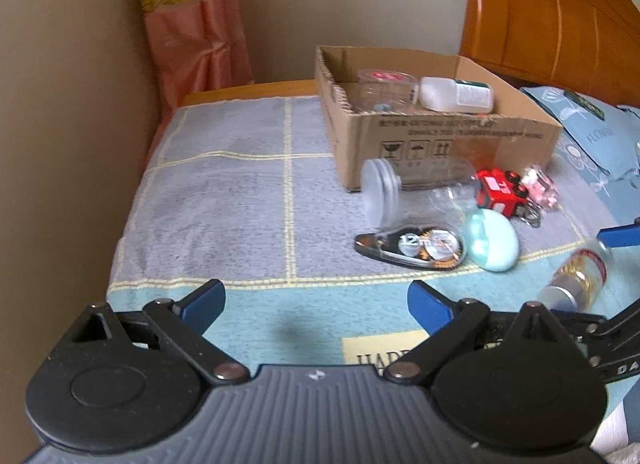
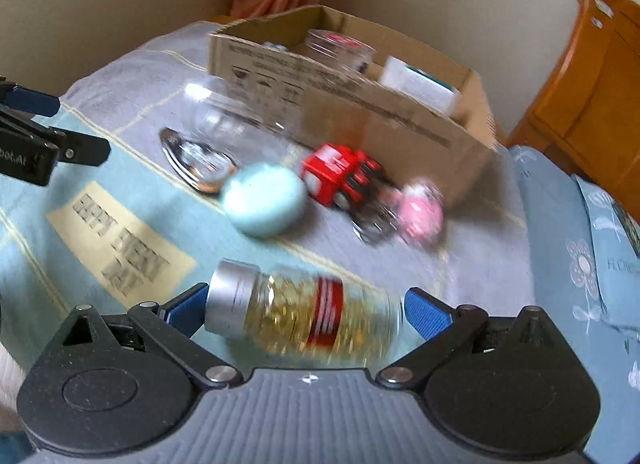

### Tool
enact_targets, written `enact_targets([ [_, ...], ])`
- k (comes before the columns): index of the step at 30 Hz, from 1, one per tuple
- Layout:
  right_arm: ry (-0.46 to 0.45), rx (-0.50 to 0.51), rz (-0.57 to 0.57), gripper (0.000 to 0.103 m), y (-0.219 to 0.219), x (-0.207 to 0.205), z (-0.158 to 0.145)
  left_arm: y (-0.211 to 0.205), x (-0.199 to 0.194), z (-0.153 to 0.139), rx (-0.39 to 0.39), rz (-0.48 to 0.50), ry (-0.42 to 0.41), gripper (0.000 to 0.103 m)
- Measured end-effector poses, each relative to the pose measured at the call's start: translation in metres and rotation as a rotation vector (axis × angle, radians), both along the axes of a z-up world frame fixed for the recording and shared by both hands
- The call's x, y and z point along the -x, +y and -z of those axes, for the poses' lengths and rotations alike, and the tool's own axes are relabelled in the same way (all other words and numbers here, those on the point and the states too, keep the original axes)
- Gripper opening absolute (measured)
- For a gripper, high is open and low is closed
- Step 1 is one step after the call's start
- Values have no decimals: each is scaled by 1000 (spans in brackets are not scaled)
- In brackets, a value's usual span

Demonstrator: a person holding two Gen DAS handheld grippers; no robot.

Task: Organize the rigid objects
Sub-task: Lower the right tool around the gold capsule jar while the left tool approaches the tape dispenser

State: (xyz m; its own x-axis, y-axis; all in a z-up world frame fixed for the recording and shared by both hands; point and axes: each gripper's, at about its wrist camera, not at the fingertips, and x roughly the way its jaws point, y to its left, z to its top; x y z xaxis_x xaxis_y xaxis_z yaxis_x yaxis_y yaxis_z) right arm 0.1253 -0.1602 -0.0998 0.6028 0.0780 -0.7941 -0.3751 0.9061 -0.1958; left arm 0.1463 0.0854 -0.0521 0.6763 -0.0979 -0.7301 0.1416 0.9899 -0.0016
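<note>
On the bed's grey and pale-blue blanket point(image 1: 224, 199), at the left, the left gripper point(image 1: 316, 300) hovers with its blue fingers spread wide and nothing between them. Ahead of it an open cardboard box point(image 1: 440, 143) holds a clear jar point(image 1: 384, 91) and a white bottle point(image 1: 456, 95) — in front of the box lie a clear lidded jar point(image 1: 416, 187) on its side, a correction-tape dispenser point(image 1: 412, 246), a pale-green egg-shaped case point(image 1: 494, 242), a red toy truck point(image 1: 502, 189) and a pink charm point(image 1: 542, 185). Farthest right, the right gripper point(image 2: 306, 308) is open around a silver-capped bottle of golden capsules point(image 2: 304, 312) lying on its side between the fingers — the view is too blurred to tell whether they touch it.
</note>
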Motion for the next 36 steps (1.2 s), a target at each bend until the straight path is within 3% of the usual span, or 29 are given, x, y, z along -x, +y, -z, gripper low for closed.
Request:
enact_targets([
  [10, 97, -167, 69, 103, -46, 4, 18, -28, -4, 7, -9, 110, 25, 97],
  [19, 8, -197, 18, 103, -47, 6, 24, -50, -24, 29, -57, 152, 95, 98],
  [24, -20, -211, -13, 103, -51, 7, 26, -52, -34, 33, -16, 159, 100, 102],
  [36, -56, -228, -81, 103, -49, 3, 30, -63, -53, 36, -6, 137, 56, 103],
])
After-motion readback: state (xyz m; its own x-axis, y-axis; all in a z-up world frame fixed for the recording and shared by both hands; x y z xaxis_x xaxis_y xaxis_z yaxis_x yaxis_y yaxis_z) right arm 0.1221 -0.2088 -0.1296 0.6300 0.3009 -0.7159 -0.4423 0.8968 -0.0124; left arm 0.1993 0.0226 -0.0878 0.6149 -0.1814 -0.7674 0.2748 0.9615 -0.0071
